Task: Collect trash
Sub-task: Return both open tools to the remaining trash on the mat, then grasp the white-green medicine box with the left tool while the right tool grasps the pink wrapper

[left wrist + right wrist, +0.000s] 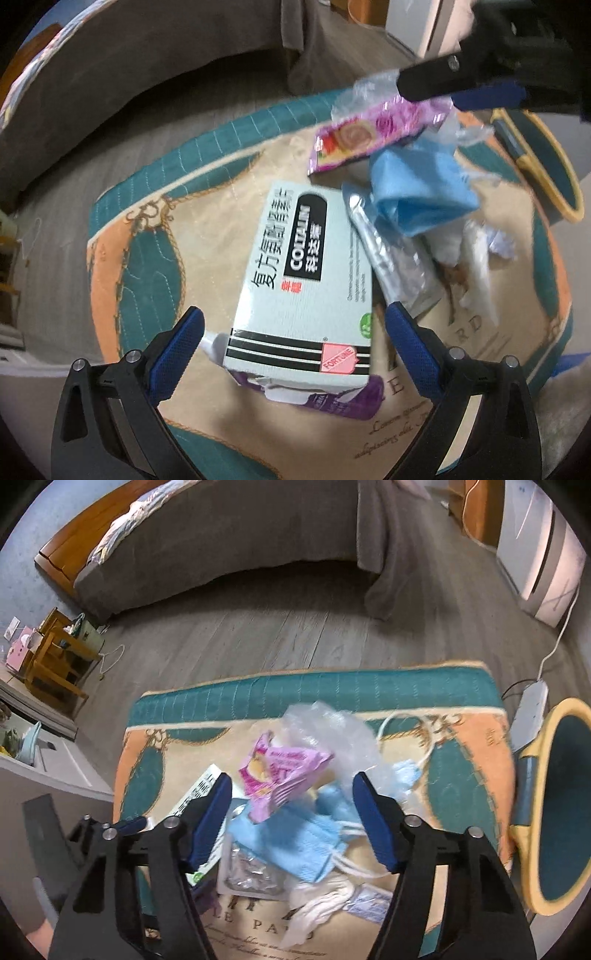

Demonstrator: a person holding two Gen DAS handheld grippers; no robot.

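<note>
**Both grippers open over a heap of trash on a rug**

The trash lies on a teal, orange and cream rug (369, 690) on a grey wood floor (258, 635). The left gripper (293, 325) hangs low over a pale green medicine box (306, 273), its jaws spread wide to either side of the box's near end and holding nothing. A torn purple packet (351, 402) pokes out from under that end.

To the right of the box sit a silver foil pouch (391, 258), a blue face mask (417, 192) and crumpled white tissue (476, 266). A pink snack wrapper (365, 136) lies at the far side of the heap, with clear plastic film (369, 92) behind it.

The right gripper (291, 801) hovers above the heap with its jaws wide apart and empty (the pink wrapper and blue mask show between its fingers). A teal bin (546, 805) with a yellow rim lies to the right of the rug, and a bed (240, 539) with a grey cover stands at the far side of the room.
</note>
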